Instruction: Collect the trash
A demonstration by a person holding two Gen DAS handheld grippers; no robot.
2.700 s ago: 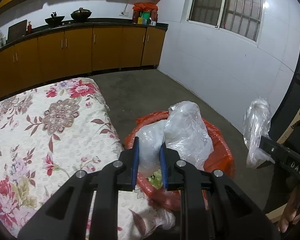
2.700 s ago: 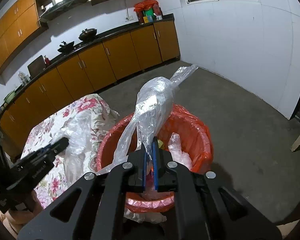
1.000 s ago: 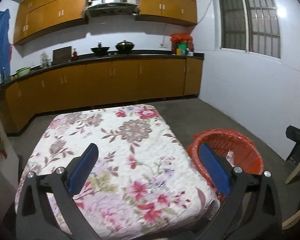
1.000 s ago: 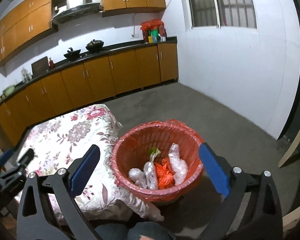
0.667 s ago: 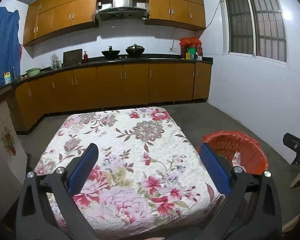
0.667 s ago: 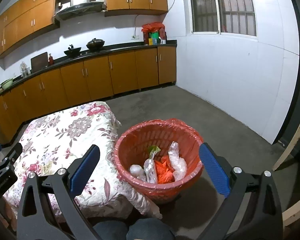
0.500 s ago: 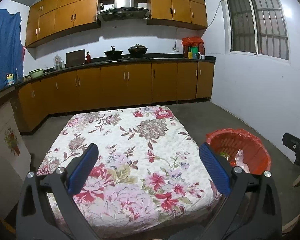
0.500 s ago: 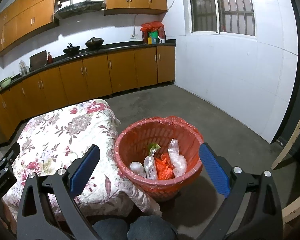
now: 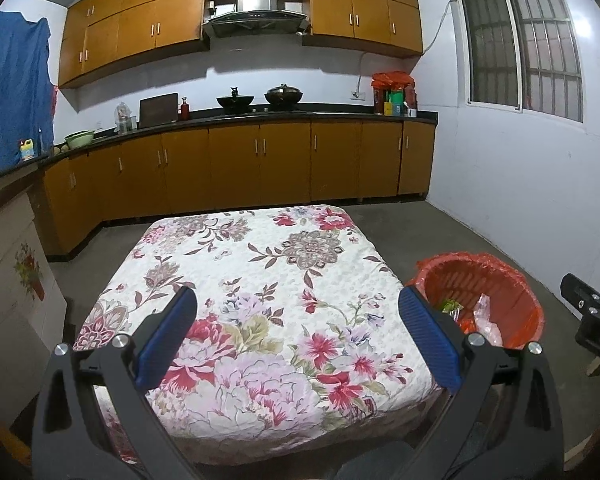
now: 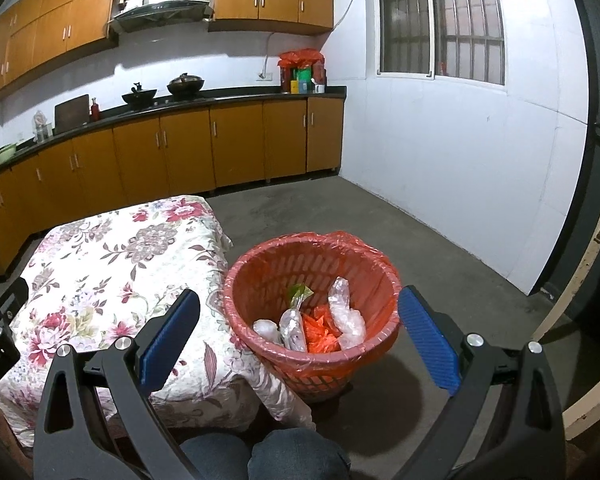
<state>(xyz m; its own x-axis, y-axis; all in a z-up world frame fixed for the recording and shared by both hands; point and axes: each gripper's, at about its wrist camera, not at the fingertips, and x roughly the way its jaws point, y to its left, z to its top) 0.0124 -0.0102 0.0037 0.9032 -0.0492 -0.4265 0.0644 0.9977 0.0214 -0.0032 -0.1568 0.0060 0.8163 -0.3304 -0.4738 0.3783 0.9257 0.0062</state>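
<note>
Both jaws gape wide and hold nothing, the trash (image 10: 308, 324) lies in the red basket (image 10: 260, 276) beside the flowered bed (image 9: 260, 280), so collecting looks finished; next I search for leftovers.

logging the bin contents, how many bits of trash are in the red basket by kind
clear plastic bags: 3
orange plastic bag: 1
green wrapper scrap: 1
total: 5 that show in the basket; anything buried under them cannot be told
</note>
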